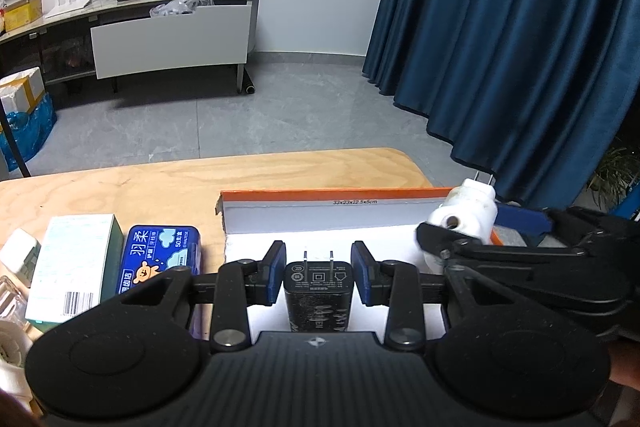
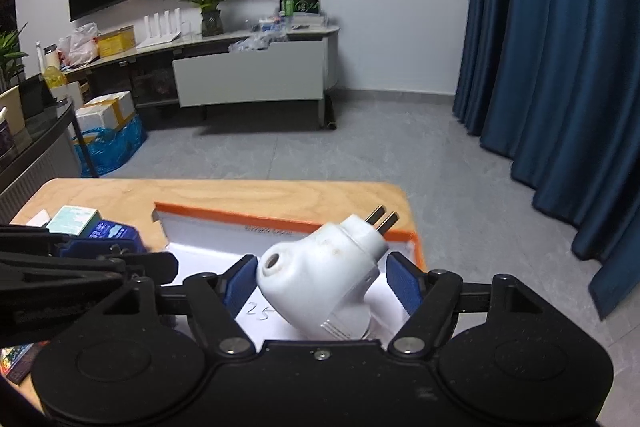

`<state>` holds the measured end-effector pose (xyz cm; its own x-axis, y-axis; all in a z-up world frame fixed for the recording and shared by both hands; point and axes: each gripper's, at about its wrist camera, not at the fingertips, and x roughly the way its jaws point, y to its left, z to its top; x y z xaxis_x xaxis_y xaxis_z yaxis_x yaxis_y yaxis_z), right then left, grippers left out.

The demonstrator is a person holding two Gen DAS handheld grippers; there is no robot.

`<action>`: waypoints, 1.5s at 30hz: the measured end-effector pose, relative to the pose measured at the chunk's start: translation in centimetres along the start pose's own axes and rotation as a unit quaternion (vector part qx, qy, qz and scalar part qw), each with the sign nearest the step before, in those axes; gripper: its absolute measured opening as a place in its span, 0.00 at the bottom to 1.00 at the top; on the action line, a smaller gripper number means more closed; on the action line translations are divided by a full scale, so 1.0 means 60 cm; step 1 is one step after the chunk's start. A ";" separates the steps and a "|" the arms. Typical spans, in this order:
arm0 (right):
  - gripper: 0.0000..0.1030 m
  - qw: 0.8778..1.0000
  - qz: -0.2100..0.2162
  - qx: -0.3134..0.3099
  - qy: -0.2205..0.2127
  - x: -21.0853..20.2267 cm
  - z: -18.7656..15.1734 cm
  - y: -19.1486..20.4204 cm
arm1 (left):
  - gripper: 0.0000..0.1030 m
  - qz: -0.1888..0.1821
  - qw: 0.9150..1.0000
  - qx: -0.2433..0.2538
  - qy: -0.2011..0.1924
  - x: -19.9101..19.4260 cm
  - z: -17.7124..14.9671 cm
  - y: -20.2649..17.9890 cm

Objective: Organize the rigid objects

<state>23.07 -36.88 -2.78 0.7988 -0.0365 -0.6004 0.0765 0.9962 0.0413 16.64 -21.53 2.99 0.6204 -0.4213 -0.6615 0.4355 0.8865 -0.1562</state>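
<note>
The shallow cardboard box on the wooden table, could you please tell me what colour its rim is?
Orange rim, white inside; clearest in the left wrist view.

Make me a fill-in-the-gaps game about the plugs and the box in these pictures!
1. The left gripper is shut on a ____ charger.
2. The plug-in device between the right gripper's fingers is coloured ____.
3. The shallow box has an ____ rim.
4. The box rests on a ____ table.

Missing words: black; white; orange; wooden
</note>
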 end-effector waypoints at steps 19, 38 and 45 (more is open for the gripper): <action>0.87 0.998 -0.030 0.012 -0.058 -0.064 0.009 -0.038 | 0.35 -0.012 1.000 -0.013 0.017 0.043 0.016 -0.009; 0.94 0.995 -0.026 0.023 -0.096 -0.186 -0.017 -0.012 | 0.89 0.004 1.000 -0.016 -0.003 -0.081 -0.006 0.006; 0.96 0.995 0.003 0.022 -0.097 -0.218 -0.032 0.024 | 0.89 0.038 0.999 -0.031 -0.005 -0.141 -0.037 0.043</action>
<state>11.59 -34.81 3.57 0.8992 -0.0494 -0.4348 0.0938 0.9923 0.0814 11.11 -15.25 6.55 0.6564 -0.3538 -0.6663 0.3463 0.9260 -0.1506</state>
